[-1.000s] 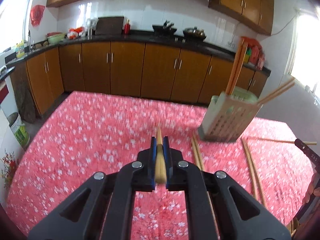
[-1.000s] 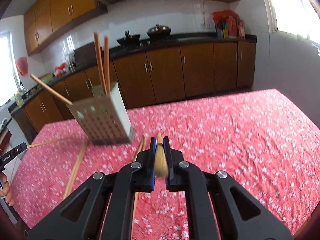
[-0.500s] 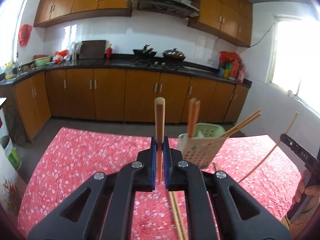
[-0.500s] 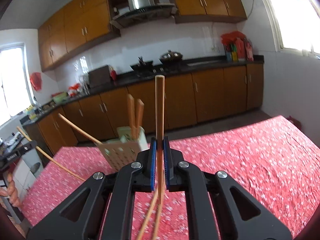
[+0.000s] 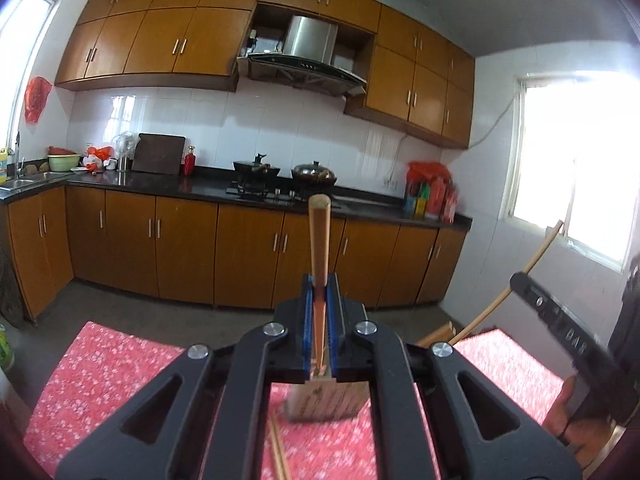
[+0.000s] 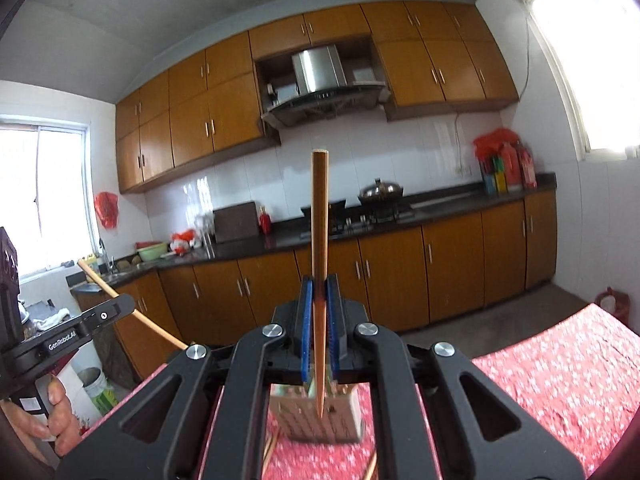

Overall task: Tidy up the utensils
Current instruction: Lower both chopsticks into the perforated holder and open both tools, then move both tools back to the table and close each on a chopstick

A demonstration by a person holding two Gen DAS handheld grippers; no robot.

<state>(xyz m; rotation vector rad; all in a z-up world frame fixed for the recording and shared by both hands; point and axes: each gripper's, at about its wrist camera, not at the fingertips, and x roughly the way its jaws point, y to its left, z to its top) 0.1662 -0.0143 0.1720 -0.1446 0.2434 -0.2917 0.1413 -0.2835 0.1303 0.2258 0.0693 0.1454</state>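
Note:
My left gripper (image 5: 319,312) is shut on a wooden chopstick (image 5: 319,236) that stands upright between its blue pads. My right gripper (image 6: 319,312) is likewise shut on a chopstick (image 6: 319,220), its thin tip pointing down. Both are raised above the perforated pale utensil holder (image 5: 324,398) (image 6: 316,416), which sits on the red flowered tablecloth (image 5: 100,368) (image 6: 540,368) and is largely hidden behind the fingers. Loose chopsticks (image 5: 278,456) lie on the cloth near the holder. The right gripper (image 5: 520,284) with its chopstick also shows at the right edge of the left wrist view, and the left gripper (image 6: 120,306) at the left edge of the right wrist view.
Beyond the table stand orange-brown kitchen cabinets (image 5: 180,240), a dark counter with a stove and pans (image 5: 280,172) and a range hood (image 5: 308,56). A person's hand (image 6: 56,420) grips the left handle. A bucket (image 6: 96,388) stands on the floor. A window (image 5: 580,160) is on the right.
Both grippers have lifted off the table with their chopsticks and tilted up to about level. The holder has dropped low in both views, behind the fingers.

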